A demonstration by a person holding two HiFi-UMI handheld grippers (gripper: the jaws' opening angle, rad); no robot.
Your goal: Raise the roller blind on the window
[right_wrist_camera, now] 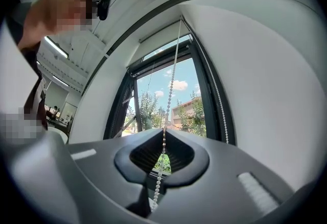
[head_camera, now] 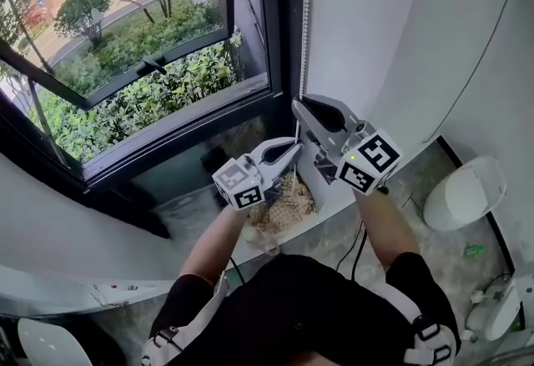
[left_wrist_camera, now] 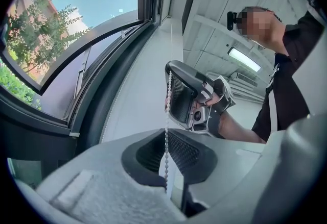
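Observation:
A white bead chain [head_camera: 305,14] hangs down the dark window frame beside the white wall. My right gripper [head_camera: 299,108] is the upper one, shut on the chain. Just below it, my left gripper [head_camera: 292,147] is also shut on the chain. In the left gripper view the chain [left_wrist_camera: 166,136] drops past the right gripper [left_wrist_camera: 176,93] and disappears between my left gripper's [left_wrist_camera: 168,167] closed jaws. In the right gripper view the chain [right_wrist_camera: 173,75] rises taut from my right gripper [right_wrist_camera: 162,159] to the blind's white edge [right_wrist_camera: 161,39] high at the window top. A second strand [right_wrist_camera: 217,100] hangs along the frame.
The window sash [head_camera: 125,72] is tilted open over green shrubs. The white wall [head_camera: 392,22] stands to the right of the chain. Below lie a woven basket [head_camera: 292,202], a white rounded bin [head_camera: 463,193] and black cables [head_camera: 355,248] on the grey floor.

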